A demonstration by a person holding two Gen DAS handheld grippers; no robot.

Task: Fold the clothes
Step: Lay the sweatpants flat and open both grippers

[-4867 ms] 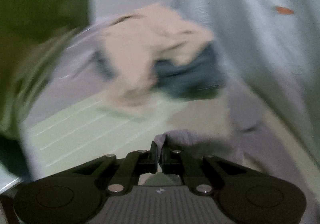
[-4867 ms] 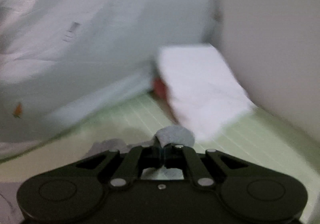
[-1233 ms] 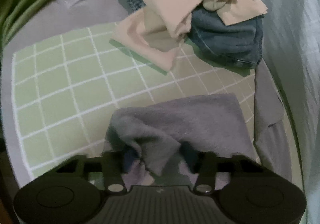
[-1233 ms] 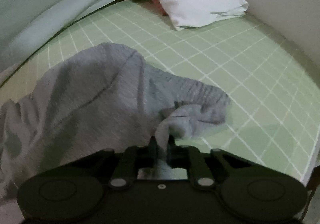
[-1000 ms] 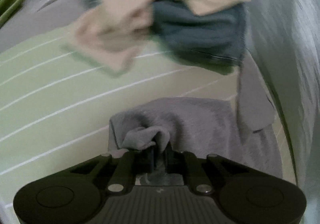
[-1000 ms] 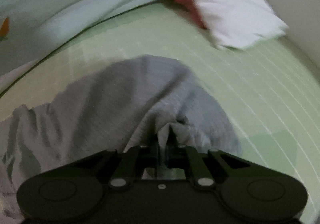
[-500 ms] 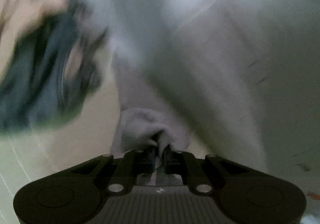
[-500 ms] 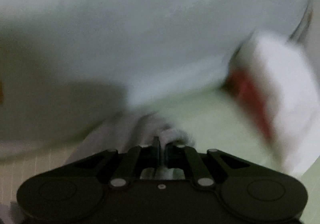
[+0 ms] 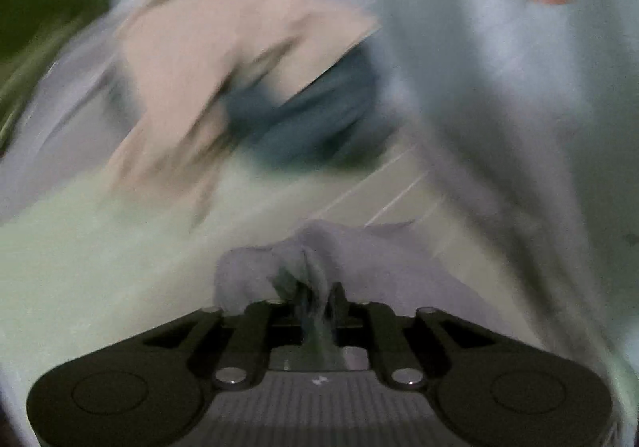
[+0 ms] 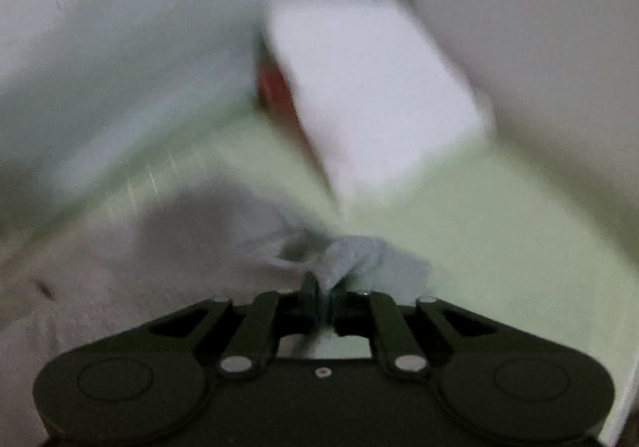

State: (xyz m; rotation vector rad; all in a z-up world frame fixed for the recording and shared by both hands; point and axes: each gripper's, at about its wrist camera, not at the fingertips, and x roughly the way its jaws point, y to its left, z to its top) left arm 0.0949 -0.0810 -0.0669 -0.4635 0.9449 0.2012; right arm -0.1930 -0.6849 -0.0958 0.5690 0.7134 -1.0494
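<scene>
Both views are blurred by motion. A grey garment [image 9: 359, 247] bunches up in front of my left gripper [image 9: 317, 293], which is shut on a fold of it. The same grey garment [image 10: 359, 251] also runs into my right gripper [image 10: 325, 287], shut on another fold, with the rest of the cloth trailing to the left. The garment hangs just above the green gridded mat [image 9: 100, 247] [image 10: 499, 227].
A pile of beige clothes [image 9: 207, 55] and blue denim [image 9: 311, 119] lies at the mat's far side in the left view. A folded white cloth [image 10: 371, 95] over something red [image 10: 275, 87] lies ahead in the right view. Pale bedding [image 9: 519, 67] rises behind; a wall [image 10: 539, 27] stands right.
Both grippers have swung back down from facing the pale bedding, so the mat and the clothes piles are in view again. Each grip on the grey garment has held.
</scene>
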